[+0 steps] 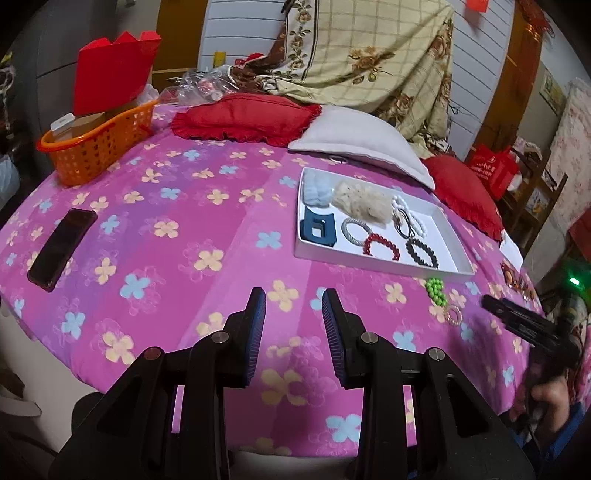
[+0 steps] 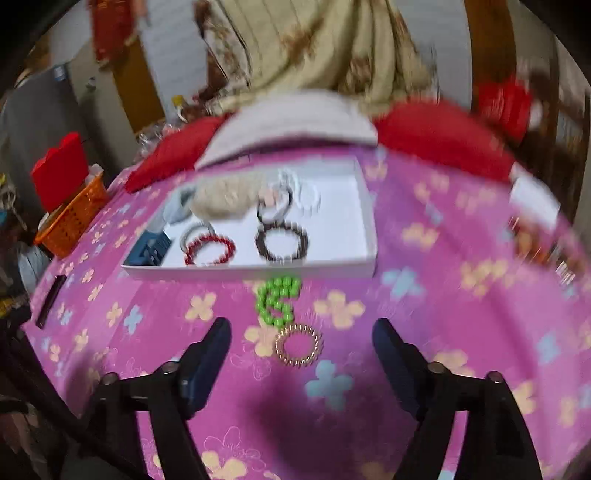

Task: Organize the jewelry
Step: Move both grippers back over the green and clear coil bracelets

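So both grippers' jaws are spread, holding nothing: right gripper [image 2: 301, 332] hovers over the gold ring [image 2: 298, 344] just beside the green beads [image 2: 277, 300], near the white tray [image 2: 364, 221]; left gripper [image 1: 293, 306] sits well back.

A bed [image 1: 192, 229] in pink flowered sheeting fills the frame's middle. Red cushions [image 1: 243, 116] and a white pillow [image 1: 358, 138] lie behind, under a draped floral blanket [image 1: 373, 55], white panelled wall [image 1: 236, 33] and brown door [image 1: 508, 77].
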A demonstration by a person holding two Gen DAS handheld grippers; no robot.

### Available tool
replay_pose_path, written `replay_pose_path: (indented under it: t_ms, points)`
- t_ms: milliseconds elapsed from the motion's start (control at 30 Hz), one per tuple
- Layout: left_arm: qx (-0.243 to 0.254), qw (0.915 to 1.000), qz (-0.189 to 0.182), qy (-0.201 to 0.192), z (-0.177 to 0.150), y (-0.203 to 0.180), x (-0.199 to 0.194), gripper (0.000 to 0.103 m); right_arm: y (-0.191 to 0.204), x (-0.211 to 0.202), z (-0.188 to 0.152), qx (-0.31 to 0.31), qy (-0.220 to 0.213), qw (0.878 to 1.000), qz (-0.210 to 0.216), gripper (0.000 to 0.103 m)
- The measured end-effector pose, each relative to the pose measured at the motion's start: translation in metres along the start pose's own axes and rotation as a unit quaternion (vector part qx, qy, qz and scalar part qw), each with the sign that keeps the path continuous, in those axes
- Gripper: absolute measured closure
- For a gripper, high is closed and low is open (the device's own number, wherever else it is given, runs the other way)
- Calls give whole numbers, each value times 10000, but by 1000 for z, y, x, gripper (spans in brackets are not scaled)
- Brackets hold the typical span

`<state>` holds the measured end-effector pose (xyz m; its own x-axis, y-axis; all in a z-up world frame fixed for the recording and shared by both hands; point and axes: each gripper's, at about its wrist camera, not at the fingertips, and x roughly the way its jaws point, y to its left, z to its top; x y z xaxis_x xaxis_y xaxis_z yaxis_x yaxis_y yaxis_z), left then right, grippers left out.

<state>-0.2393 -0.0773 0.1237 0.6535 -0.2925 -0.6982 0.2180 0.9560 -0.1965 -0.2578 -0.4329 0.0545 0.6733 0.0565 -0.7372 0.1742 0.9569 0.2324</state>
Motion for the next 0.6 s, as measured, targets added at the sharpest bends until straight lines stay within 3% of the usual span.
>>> replay_pose_path:
  t_ms: [67,367,500,600]
  points:
    - [28,10000,0,33,-2,-1,0,72,-1,19,5,89,177,9997,143,47]
    - [-169,9997,66,147,-7,13,8,72,38,80,18,-214,456,9987,-14,51]
    - [-229,9995,89,206,-8,18,15,72,78,81,6,-530,716,9935,710,53]
    - [-248,9992,74,315,-9,19,24,72,105,76,-10,-764,1021,9818,1408,54]
